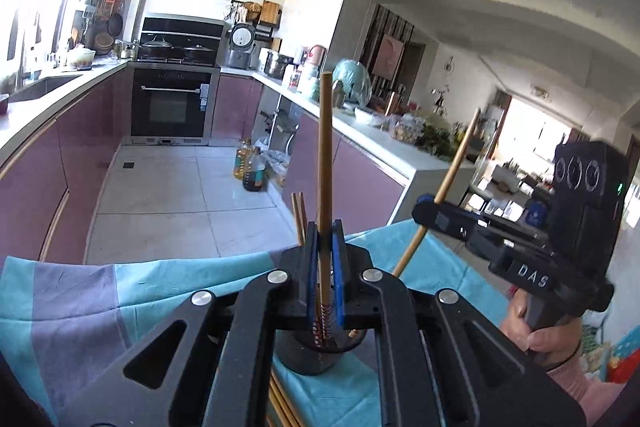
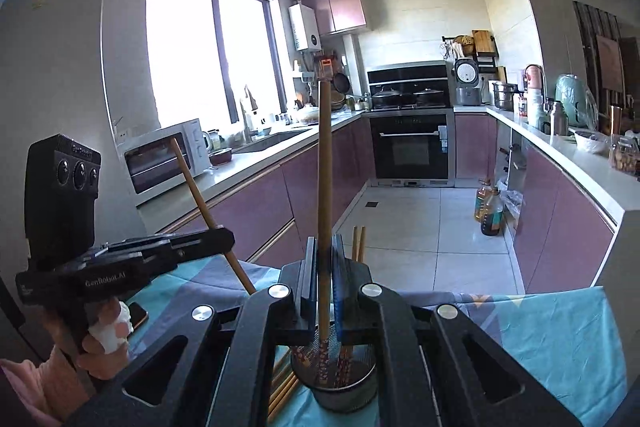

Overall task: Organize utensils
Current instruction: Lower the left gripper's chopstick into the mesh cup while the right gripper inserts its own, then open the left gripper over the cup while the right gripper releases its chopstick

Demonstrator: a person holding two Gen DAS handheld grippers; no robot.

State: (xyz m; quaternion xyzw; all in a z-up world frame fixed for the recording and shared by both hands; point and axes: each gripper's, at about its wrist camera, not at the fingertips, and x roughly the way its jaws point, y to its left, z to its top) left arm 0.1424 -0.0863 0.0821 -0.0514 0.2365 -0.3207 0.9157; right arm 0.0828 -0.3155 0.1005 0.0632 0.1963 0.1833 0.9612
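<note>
- While the left gripper (image 1: 325, 247) is clamped shut on one upright chopstick (image 1: 325, 163), its patterned lower end hangs just above the black cup (image 1: 308, 355).
- Just right of the cup, the right gripper (image 2: 325, 259) is closed on another chopstick (image 2: 324, 163).
- More chopsticks (image 2: 345, 367) stand inside the cup.
- Spare chopsticks (image 2: 282, 393) lie on the blue cloth (image 1: 160, 287) beside the cup.
</note>
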